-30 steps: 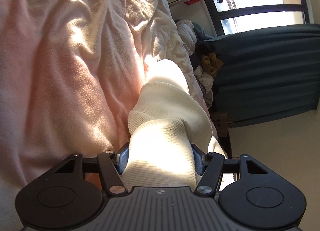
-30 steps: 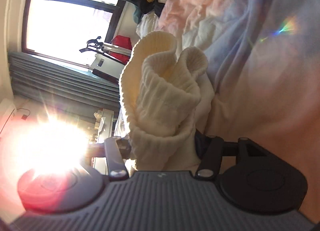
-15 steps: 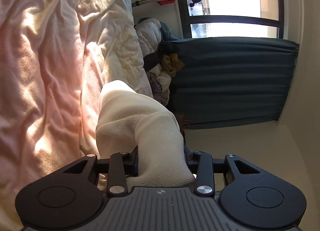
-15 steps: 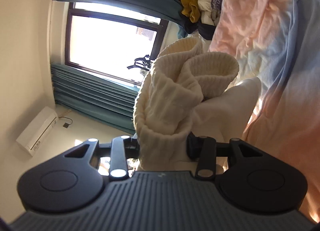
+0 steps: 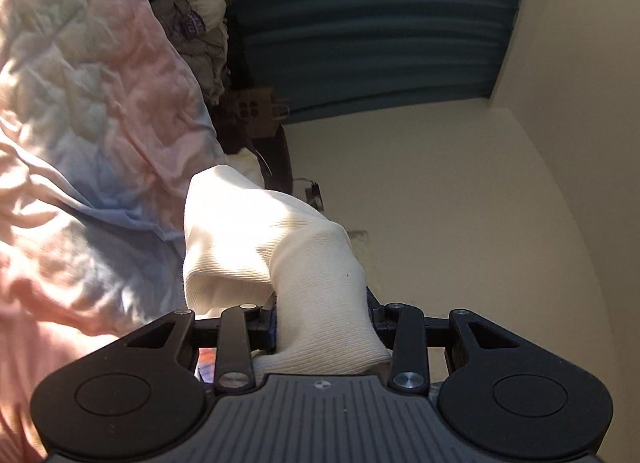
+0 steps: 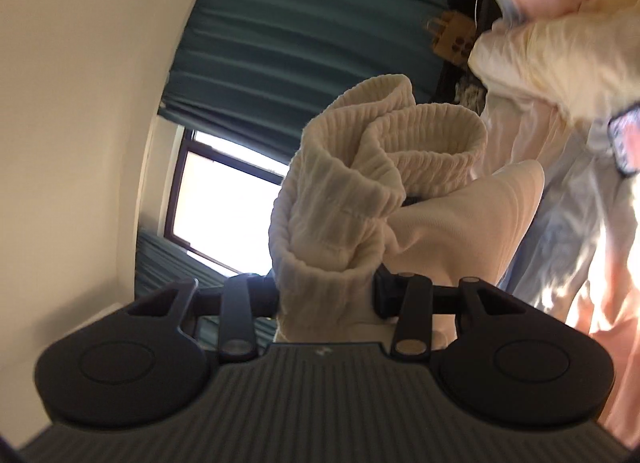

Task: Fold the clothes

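The bed, under a rumpled pink, cream and pale-blue duvet, fills the left wrist view from 7 to 12 o'clock and the right wrist view from 1 to 5 o'clock. A teal curtain hangs at 12 to 2 o'clock in the left view, a bare cream wall below it; the right view shows a bright window at 9 o'clock. A pile of clothes sits at the bed's far edge near 11 o'clock.

The cream ribbed garment is off the bed, hanging between the two tools. The left gripper has its jaws pinching a smooth fold that runs out toward 11 o'clock. The right gripper has its jaws pinching the thick ribbed cuff, which bunches up toward 12 o'clock.

A second ago the garment lay against the duvet and both jaws stood wider; both have since narrowed onto the cloth. Both views have swung away from the bed, the left toward the wall and curtain, the right off the window glare.

Open room lies on the wall side of each gripper; the bed's edge runs just beside the garment in both views.
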`<state>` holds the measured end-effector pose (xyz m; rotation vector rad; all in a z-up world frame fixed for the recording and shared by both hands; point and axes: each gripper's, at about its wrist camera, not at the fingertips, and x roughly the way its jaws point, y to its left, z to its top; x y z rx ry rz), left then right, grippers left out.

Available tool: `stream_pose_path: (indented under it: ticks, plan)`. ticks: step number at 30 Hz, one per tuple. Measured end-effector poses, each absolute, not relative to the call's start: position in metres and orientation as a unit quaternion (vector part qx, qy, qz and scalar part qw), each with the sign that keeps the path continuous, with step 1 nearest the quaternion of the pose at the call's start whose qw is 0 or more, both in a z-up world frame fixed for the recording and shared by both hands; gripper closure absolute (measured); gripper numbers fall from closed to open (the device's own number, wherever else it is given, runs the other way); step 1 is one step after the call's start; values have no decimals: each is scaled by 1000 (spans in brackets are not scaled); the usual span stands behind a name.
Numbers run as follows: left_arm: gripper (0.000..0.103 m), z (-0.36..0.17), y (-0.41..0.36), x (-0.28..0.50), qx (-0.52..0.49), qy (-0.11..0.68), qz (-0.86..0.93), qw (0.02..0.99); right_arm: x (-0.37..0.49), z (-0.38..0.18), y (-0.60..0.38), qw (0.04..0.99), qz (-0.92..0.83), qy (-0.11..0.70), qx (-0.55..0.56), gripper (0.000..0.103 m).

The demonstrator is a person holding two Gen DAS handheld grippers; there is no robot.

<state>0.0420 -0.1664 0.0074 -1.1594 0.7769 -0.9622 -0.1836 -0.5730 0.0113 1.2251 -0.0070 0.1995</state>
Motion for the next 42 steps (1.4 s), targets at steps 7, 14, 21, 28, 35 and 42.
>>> stream_pose_path:
  ticks: [7,14,21,28,35,42]
  plan:
    - [65,-14,-345,7,-478,406,-497,599,-287,6,-664,824,-13,-74,562,59]
    - [65,-58,-481,-35,-419,480,-525,564,-382,-48,-723,795,-112,-128,582,59]
    - [65,-109,-534,-57,-370,520,-510,576,-433,-119,-740,764,-183,-133,605,59]
    - [65,-122,-534,-51,-322,542,-506,589,-446,-167,-733,748,-196,-110,624,60]
    - [60,-140,-528,-49,-265,580,-456,621,-453,-186,-712,743,-209,-77,631,55]
    - [48,-137,-516,-51,-230,578,-459,634,-462,-214,-690,721,-226,-70,651,52]
